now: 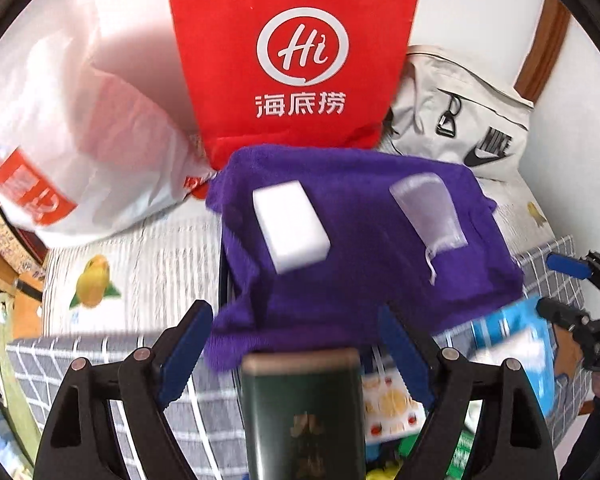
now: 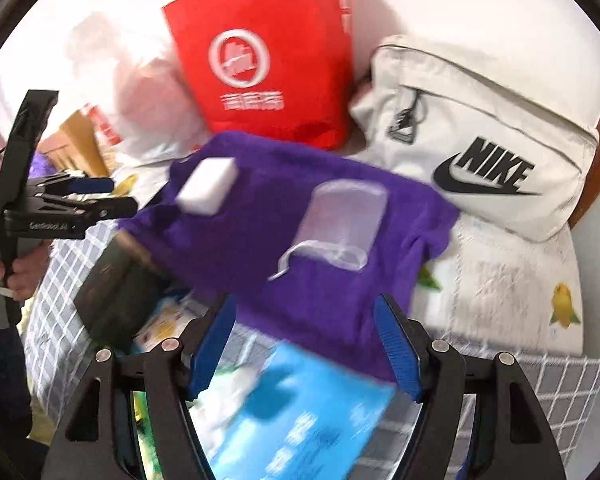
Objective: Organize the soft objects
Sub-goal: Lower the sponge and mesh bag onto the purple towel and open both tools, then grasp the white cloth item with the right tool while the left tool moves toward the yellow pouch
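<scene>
A purple cloth is seen spread flat over a dark container, of which only an edge shows at the cloth's left side in the left wrist view. Two soft items are laid on top of the cloth: a white sponge block towards its left half and a translucent drawstring pouch towards its right half, the two well apart, with the pouch's cord trailing over the cloth towards the camera.

Behind the cloth, a red shopping bag printed with a white round logo is stood upright against the wall. To the left of the cloth a white plastic bag is slumped; to its right, at the back, a pale sports bag with a black logo is laid.

The left gripper is held at the cloth's near edge, its blue-padded jaws standing wide with nothing pressed between them. A dark green tin is seen just below the cloth's near edge. The right gripper is held at the cloth's near right corner, its jaws likewise parted and gripping nothing; a light blue packet is seen beneath it, just below the cloth. Both views are blurred, and finer detail on the packet cannot be made out.
</scene>
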`<state>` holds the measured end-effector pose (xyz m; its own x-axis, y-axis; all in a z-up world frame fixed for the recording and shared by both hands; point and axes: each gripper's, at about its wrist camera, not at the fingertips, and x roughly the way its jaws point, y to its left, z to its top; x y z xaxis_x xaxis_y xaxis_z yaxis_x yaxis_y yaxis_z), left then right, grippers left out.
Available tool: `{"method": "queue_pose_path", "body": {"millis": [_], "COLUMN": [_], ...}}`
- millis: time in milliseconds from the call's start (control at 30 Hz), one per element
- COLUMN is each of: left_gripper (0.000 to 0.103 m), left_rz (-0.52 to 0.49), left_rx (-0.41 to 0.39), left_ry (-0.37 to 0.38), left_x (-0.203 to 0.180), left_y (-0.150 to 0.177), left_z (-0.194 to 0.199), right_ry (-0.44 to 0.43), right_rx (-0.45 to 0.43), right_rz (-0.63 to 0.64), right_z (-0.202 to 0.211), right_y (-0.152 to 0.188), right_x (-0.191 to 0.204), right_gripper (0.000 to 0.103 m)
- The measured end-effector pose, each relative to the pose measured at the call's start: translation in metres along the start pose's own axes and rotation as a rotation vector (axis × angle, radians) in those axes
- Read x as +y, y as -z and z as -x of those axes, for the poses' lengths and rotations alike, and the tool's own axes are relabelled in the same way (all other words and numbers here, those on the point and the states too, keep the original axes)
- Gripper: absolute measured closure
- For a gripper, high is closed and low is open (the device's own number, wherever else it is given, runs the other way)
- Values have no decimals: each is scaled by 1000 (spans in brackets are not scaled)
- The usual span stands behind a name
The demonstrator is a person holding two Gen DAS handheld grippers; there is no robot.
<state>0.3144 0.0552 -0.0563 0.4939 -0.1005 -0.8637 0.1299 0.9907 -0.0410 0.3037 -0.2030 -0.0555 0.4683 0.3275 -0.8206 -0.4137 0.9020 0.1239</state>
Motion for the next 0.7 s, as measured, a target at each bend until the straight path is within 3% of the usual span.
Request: {"method": "queue_pose_path", "body": {"millis": [333, 467, 533, 567, 600, 700], "left_gripper": [19, 19, 19, 19, 19, 19], "left_rz": [42, 67, 81, 90, 97, 116], "left_rx": [-8, 1, 10, 12, 13, 12], "left_ry": [14, 31, 33, 33, 31, 38], "left_x": [6, 8, 10, 12, 13, 16], "left_y": [52, 73, 85, 92, 98, 113], "left_z": [26, 25, 24, 24, 25, 27], "right_ry": [16, 59, 88, 109, 122, 73], "right_rx": [1, -16, -37, -54, -67, -71], "right_rz": [27, 57, 75, 85, 96, 79], "right_z": [-13, -21, -26, -27, -27, -28], "right_y": [44, 58, 62, 63, 64, 66], "right_x": [39, 49, 51, 54, 55, 56], "right_gripper": [33, 54, 60, 68, 84, 95]}}
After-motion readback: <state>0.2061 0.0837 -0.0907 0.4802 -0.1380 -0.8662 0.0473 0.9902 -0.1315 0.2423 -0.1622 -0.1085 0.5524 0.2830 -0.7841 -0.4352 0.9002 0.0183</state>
